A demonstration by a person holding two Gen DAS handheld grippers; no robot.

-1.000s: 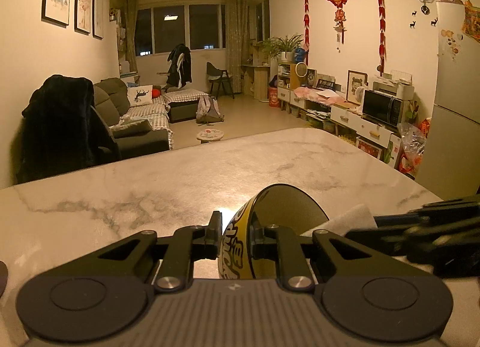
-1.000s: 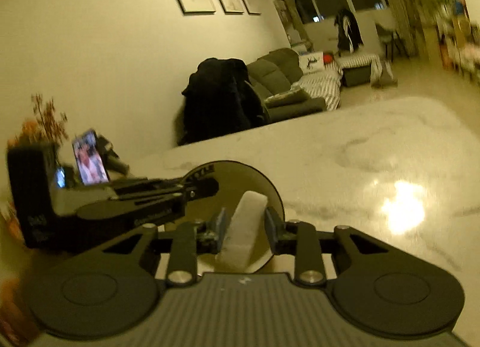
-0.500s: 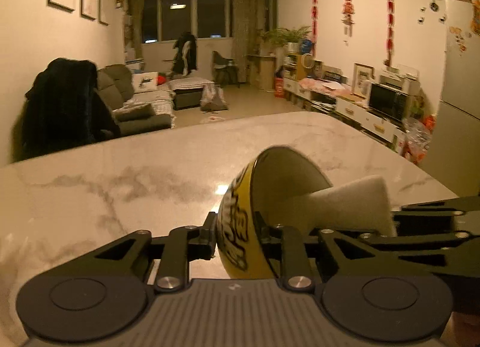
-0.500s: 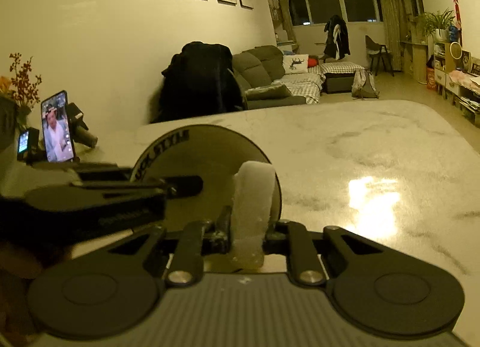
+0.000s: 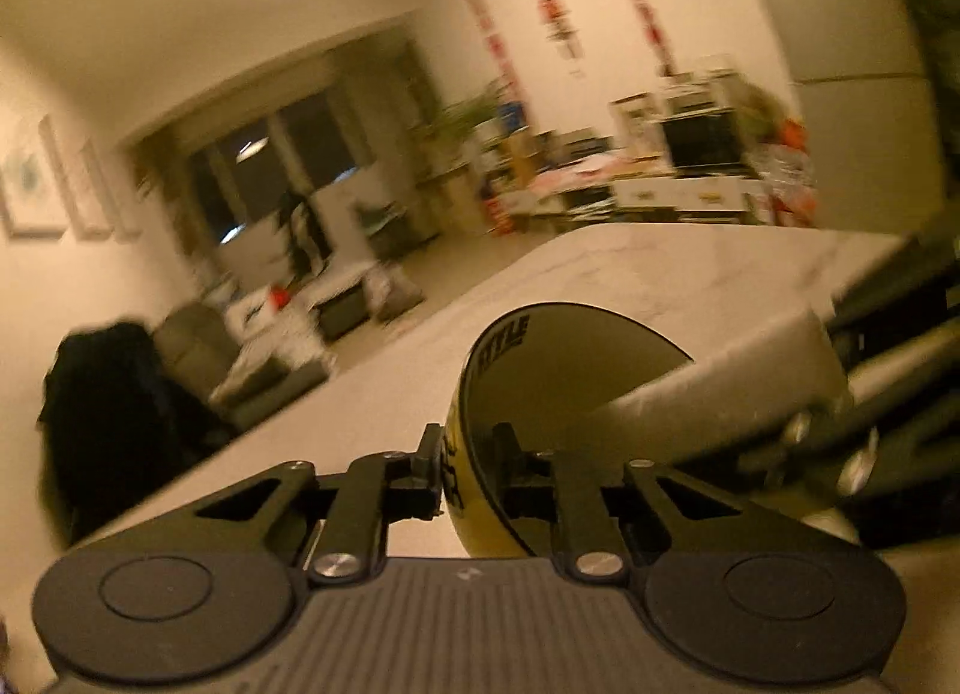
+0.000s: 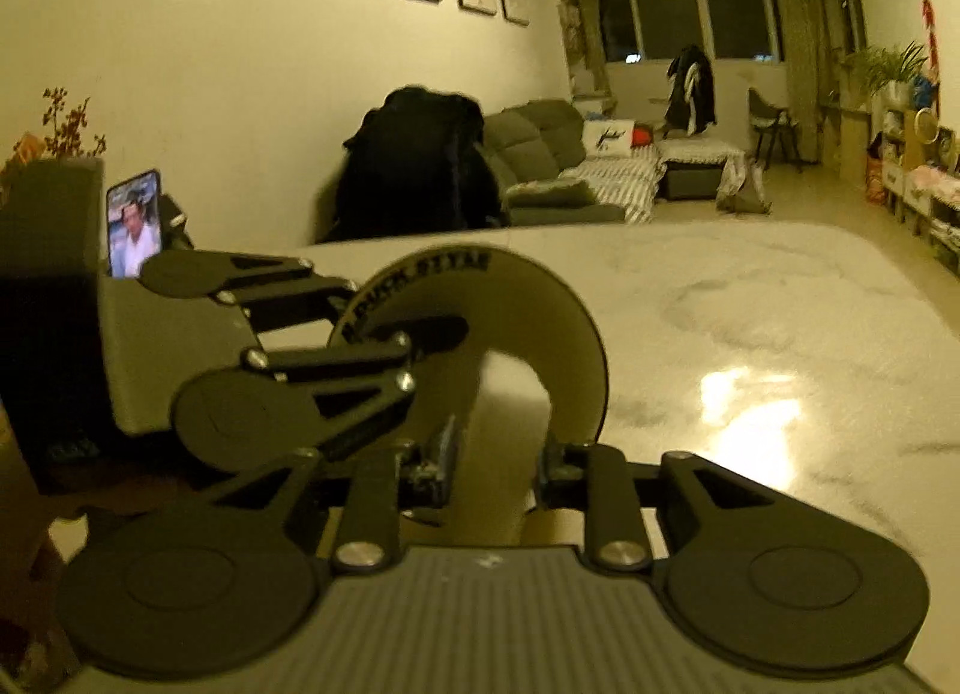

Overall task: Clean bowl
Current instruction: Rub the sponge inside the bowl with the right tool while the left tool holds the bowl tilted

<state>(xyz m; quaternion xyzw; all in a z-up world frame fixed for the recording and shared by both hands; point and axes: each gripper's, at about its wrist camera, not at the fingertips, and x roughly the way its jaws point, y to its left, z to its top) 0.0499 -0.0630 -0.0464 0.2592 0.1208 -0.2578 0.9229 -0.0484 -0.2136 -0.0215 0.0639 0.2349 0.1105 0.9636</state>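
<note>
Since the earlier frame the left view has rolled, so the room leans, and the bowl [image 5: 558,394] sits turned with its mouth more toward the sponge [image 5: 738,364].

Left gripper [image 5: 471,463]: jaws closing, pinching the bowl's rim, one finger outside on the yellow wall, one inside.

Right gripper [image 6: 498,457]: jaws opening, pale sponge [image 6: 510,424] between the pads w/ its far end inside the bowl [image 6: 480,322].

Black rim lettering reads "STYLE"; rest too blurred.

Bowl is held above the marble table [image 6: 750,322]. Left of the bowl, a lit phone [image 6: 133,223] stands.
</note>
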